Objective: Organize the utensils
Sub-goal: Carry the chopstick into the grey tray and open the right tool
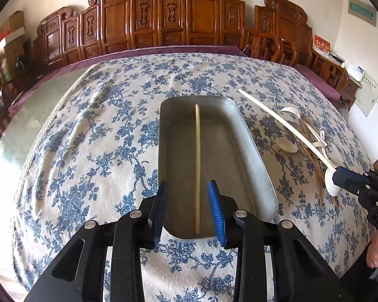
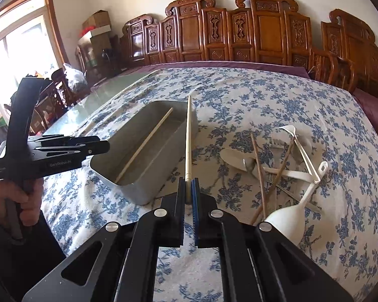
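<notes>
A grey metal tray (image 1: 242, 136) lies on the flowered tablecloth; it also shows in the right wrist view (image 2: 148, 183). One pale chopstick (image 1: 197, 166) lies lengthwise inside it (image 2: 145, 144). My left gripper (image 1: 189, 209) is open and empty, above the tray's near end. My right gripper (image 2: 188, 196) is shut on a second pale chopstick (image 2: 188, 136), held above the cloth beside the tray's right wall; it shows in the left wrist view (image 1: 277, 115) too. A pile of white spoons (image 2: 287, 216) and brown chopsticks (image 2: 259, 173) lies to the right.
Carved wooden chairs (image 2: 239, 32) line the wall behind the table. Bare glass tabletop (image 2: 95, 95) lies left of the cloth. A person's hand holds the left gripper handle (image 2: 15, 161).
</notes>
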Available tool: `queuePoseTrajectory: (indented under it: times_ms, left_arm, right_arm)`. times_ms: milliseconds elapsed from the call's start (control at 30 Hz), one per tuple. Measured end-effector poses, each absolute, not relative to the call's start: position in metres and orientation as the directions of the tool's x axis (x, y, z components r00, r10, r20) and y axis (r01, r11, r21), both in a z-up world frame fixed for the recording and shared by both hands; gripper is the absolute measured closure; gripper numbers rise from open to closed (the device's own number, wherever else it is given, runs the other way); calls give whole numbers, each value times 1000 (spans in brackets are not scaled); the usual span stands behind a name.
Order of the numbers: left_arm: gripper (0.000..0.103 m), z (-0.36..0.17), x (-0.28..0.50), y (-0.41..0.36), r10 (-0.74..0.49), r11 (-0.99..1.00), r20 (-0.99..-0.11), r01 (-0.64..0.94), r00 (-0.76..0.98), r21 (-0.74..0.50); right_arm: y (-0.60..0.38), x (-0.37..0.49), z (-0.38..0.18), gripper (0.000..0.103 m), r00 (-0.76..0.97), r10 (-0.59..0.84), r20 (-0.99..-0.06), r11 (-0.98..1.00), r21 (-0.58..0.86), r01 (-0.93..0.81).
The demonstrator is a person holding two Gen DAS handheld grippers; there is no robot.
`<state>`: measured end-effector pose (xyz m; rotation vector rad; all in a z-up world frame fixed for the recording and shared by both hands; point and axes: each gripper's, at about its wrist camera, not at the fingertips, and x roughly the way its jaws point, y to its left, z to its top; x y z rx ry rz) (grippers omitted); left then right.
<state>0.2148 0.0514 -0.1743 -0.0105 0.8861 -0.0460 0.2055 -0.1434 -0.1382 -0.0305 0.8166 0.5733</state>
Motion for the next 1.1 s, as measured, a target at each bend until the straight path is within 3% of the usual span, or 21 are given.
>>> queuePoseTrajectory:
  times_ms: [567, 1100]
  left_arm:
    - [72, -156, 206, 98, -52, 997, -736, -1, 675, -71]
    - [72, -151, 205, 107, -61, 996, -726, -8, 685, -91]
  right_arm:
    - [-59, 246, -147, 97, 432, 429, -794, 859, 209, -468]
    - [-29, 251, -160, 95, 404, 427, -809, 843, 194, -501]
